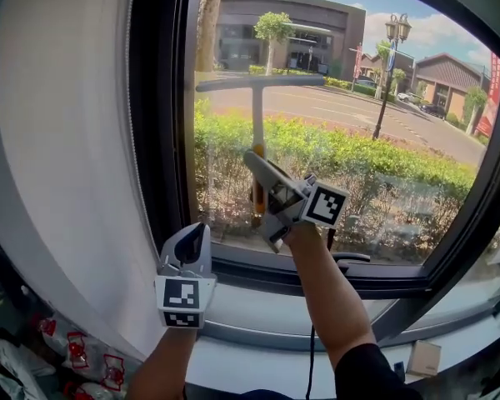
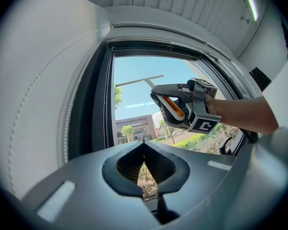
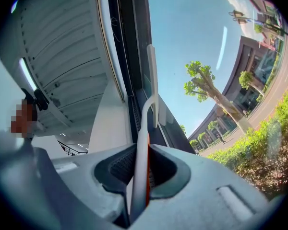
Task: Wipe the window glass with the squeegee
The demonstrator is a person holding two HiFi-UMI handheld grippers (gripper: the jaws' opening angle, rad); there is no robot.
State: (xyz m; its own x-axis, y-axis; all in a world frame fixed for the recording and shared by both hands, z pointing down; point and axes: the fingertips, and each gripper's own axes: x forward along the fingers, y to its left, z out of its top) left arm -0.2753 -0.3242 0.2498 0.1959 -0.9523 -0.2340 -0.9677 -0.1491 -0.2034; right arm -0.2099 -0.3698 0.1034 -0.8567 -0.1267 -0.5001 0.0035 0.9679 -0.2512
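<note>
A squeegee stands upright against the window glass [image 1: 383, 165], with its grey blade [image 1: 258, 82] across the top and a grey-and-orange handle [image 1: 257, 161] below. My right gripper [image 1: 265, 192] is shut on that handle; in the right gripper view the handle [image 3: 141, 171] runs up between the jaws to the blade [image 3: 152, 80], seen edge-on at the pane. My left gripper [image 1: 191, 244] hangs lower left by the frame's bottom corner, shut and holding nothing. The left gripper view shows its tips [image 2: 144, 145] meeting, with the right gripper [image 2: 182, 107] and squeegee blade [image 2: 139, 81] above.
A white curtain [image 1: 67, 140] hangs left of the dark window frame [image 1: 158, 140]. A window handle [image 1: 350, 258] sits on the lower frame above the sill [image 1: 258, 302]. Red-and-white packets [image 1: 75, 348] lie at lower left, and a small box [image 1: 423, 358] at lower right.
</note>
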